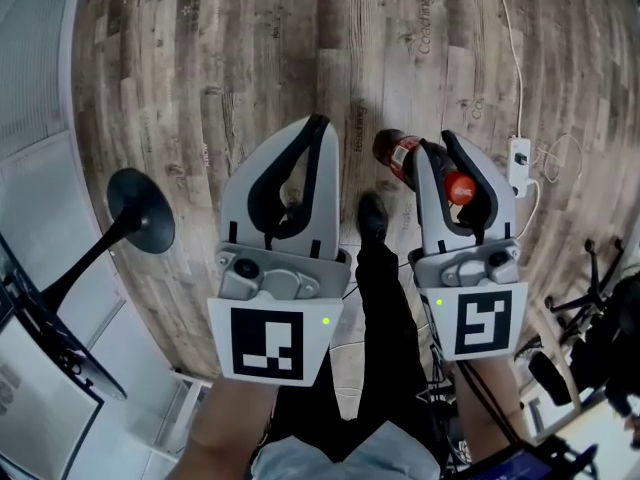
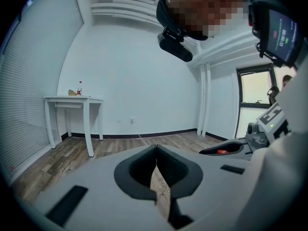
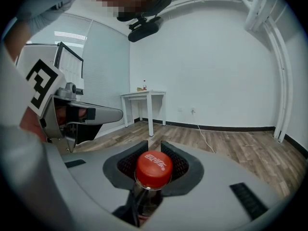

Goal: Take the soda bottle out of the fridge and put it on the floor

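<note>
My right gripper is shut on the neck of a soda bottle. The bottle holds dark cola and has a red label, and it hangs below the jaws over the wooden floor. Its red cap sticks up between the fingers. In the right gripper view the cap sits just behind the tips of the right gripper, and the neck is clamped by the dark pads. Beside it, my left gripper is shut with nothing in it. Its tips meet in the left gripper view. No fridge shows in any view.
A black stand with a round base stands on the floor at the left. A white power strip with a cable lies at the right. The person's dark shoe is between the grippers. A white table stands by the far wall. Chair legs are at the right edge.
</note>
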### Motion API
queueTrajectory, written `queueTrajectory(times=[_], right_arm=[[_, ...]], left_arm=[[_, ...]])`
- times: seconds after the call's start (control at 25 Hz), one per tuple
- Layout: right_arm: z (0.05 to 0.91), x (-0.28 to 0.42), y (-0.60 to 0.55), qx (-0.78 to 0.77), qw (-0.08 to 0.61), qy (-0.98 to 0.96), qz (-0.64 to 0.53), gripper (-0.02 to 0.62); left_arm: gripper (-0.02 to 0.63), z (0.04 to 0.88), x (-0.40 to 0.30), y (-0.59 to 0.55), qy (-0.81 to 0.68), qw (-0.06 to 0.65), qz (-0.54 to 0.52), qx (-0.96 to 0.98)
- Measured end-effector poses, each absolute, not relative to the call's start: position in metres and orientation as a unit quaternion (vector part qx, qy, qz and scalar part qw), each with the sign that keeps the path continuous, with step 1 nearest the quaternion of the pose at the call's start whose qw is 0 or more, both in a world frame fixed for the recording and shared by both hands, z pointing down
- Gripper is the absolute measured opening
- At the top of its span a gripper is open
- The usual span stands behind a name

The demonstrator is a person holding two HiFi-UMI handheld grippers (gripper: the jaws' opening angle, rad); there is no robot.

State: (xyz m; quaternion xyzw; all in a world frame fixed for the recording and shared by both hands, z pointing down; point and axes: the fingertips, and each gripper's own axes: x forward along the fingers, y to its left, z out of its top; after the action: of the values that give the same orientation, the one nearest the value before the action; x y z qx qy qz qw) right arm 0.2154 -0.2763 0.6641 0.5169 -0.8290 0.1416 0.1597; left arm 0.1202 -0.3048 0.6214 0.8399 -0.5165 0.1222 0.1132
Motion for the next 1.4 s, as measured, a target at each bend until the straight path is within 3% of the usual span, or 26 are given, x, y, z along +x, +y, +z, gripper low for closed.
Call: queueTrajectory(times=[1.4], right_arm=[[0.795, 0.217, -0.27, 0.518, 0.183, -0.823, 0.147, 0.095]], left_arm=[[0.017, 0.759, 0.109, -0.289, -0.501, 0.129, 0.147, 0.843]])
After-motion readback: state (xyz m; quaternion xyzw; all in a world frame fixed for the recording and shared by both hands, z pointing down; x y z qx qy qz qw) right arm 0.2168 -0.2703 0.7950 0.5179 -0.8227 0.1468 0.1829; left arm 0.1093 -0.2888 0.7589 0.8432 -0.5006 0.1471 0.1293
